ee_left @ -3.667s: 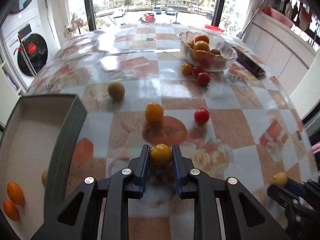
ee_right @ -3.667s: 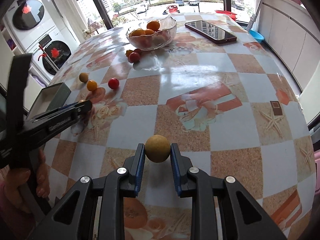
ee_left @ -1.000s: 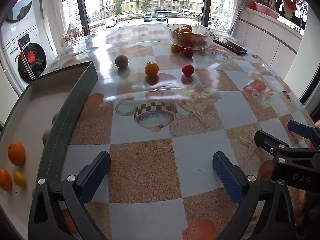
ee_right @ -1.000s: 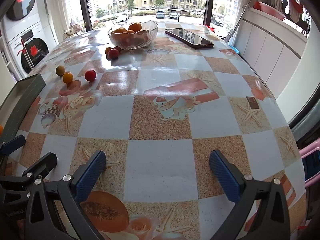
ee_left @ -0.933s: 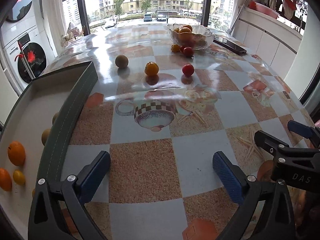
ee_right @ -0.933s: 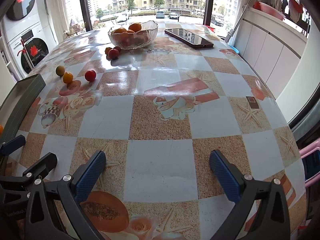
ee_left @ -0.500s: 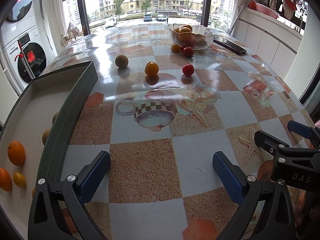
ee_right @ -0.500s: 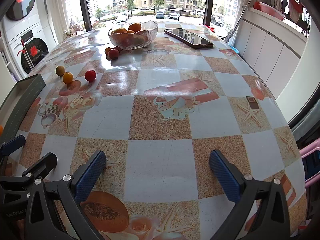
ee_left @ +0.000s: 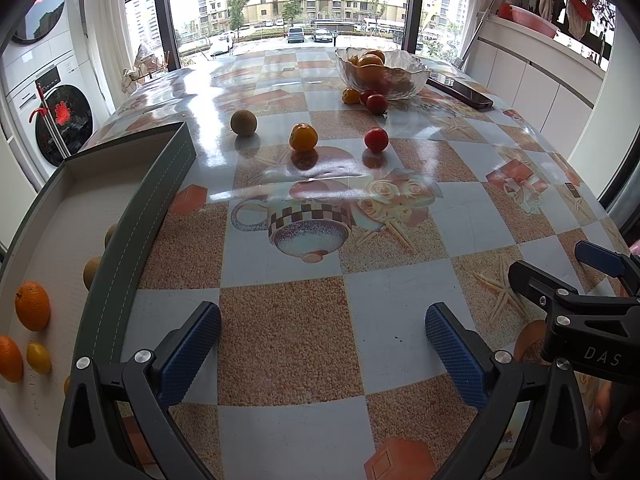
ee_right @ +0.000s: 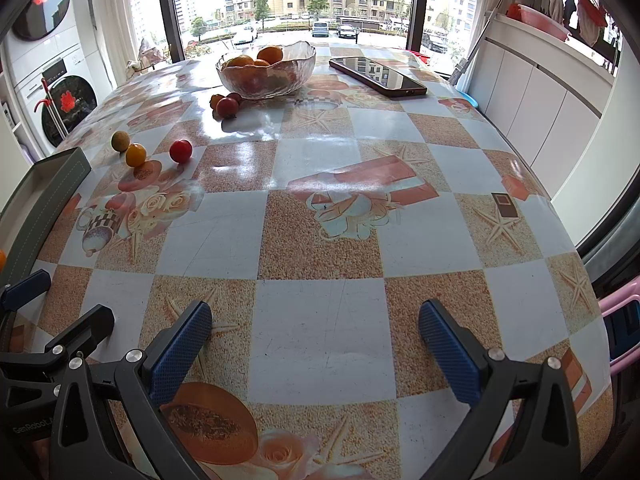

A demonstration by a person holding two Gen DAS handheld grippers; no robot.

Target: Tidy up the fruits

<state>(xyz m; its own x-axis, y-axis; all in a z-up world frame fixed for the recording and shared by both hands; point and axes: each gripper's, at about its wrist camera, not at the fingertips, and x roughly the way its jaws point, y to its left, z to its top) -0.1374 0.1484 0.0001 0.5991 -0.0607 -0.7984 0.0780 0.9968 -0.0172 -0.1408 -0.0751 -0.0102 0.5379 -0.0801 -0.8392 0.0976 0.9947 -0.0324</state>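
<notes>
Left gripper (ee_left: 322, 330): jaws wide apart, nothing between them, held low over the near edge of the table (ee_left: 280, 332). Right gripper (ee_right: 316, 328): same, jaws spread and empty, just beside the left one at the same near edge; each shows in the other's view. Ahead of the left jaws, toward the middle of the table, three loose fruits sit in a row running left to right: a brownish-green round fruit (ee_left: 243, 122), an orange-yellow tomato (ee_left: 303, 137), a red tomato (ee_left: 376, 139). All are roundish, so no long axis to line up with. They lie almost straight ahead of the left jaws, well apart from them; from the right gripper's view the same row sits far off to the left, so the left gripper looks the nearer and better aimed. Farther on, three small fruits (ee_left: 366, 98) crowd against the foot of a glass bowl (ee_left: 382, 70) holding oranges, near the table's far edge, with a phone (ee_right: 378, 72) beside it. A grey tray (ee_left: 132, 216) along the table's left edge holds oranges (ee_left: 33, 306), a small yellow fruit (ee_left: 39, 357) and others part hidden by its wall. Judged: next pick is one of the row of three, then left to the tray. Writing: "DAS" on the right gripper body; "GenRobot" partly legible on the left one.
</notes>
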